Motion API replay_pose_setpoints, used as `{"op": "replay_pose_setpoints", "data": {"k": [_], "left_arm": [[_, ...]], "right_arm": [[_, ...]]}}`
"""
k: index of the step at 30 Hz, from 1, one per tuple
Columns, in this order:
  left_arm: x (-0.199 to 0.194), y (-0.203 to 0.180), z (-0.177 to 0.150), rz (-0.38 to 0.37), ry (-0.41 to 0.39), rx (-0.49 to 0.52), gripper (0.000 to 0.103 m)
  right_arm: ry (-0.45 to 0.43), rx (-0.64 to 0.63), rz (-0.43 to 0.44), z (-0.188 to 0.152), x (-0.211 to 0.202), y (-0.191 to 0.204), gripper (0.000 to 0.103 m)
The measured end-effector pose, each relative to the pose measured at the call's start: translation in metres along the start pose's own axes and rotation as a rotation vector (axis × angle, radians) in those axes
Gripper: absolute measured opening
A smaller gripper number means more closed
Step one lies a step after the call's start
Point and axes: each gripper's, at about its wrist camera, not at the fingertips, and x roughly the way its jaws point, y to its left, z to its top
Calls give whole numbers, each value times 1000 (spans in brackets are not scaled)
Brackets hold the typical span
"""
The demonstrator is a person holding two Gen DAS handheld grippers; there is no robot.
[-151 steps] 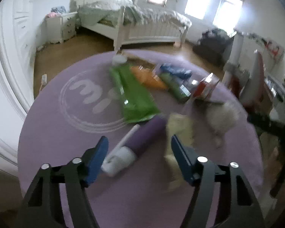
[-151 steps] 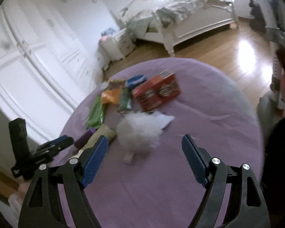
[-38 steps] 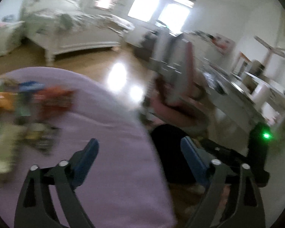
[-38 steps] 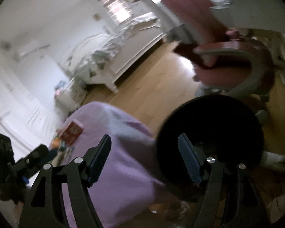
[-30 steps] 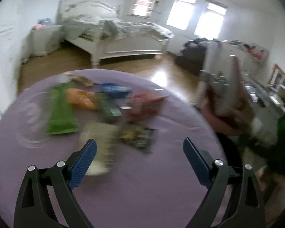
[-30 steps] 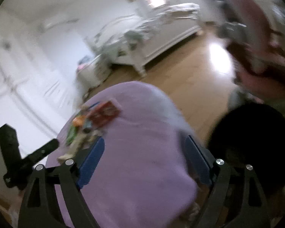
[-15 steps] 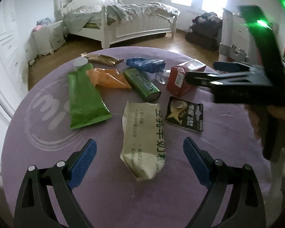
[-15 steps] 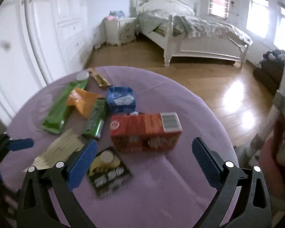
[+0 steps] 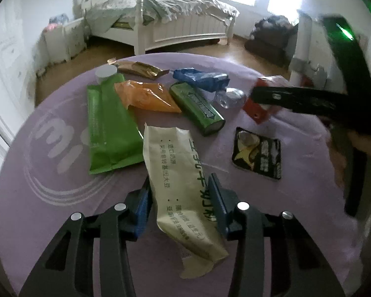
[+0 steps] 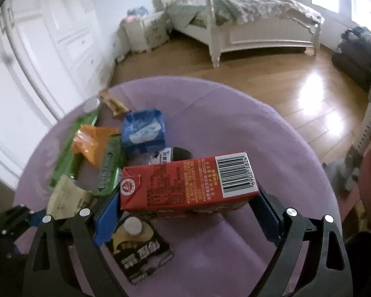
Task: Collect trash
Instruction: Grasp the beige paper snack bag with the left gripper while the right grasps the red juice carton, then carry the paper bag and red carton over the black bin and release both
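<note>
Red carton (image 10: 185,185) hides right tool (image 10: 185,212) pad contact; unclear.

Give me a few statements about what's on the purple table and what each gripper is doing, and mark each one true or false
1. The left gripper has its fingers on either side of the beige paper bag. True.
2. The right gripper is around the blue packet. False: its fingers flank the red carton.
3. The orange wrapper lies between the green pouch and the green gum pack. True.
4. The red carton stands upright. False: it lies on its side, barcode facing up.
5. The black sachet lies on the floor. False: it is on the purple table.
</note>
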Motion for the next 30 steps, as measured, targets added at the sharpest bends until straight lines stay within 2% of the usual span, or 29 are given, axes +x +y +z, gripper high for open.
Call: {"op": "replay_pose_setpoints", "data": {"k": [4,9,14,20,30], "left_arm": [[-13,5,-4,-61,-28,-47,43],[-37,-6,-3,-102,-81,-49,43],[-65,-37,0,-144,-135,-13,43],[-75,-87,6,-239,-163,49,43],[-52,-188,10,-454,-105,140,43]], "right_arm": [[-63,64,70,-15,-37,-6,91],[-153,134,139,-43,-93,-7,91],[-244,209,156,-74,-148,-21,91],[-322,302,101,-112,-205,-57,91],[-399,481,-39,-181,-270,-139,91]]}}
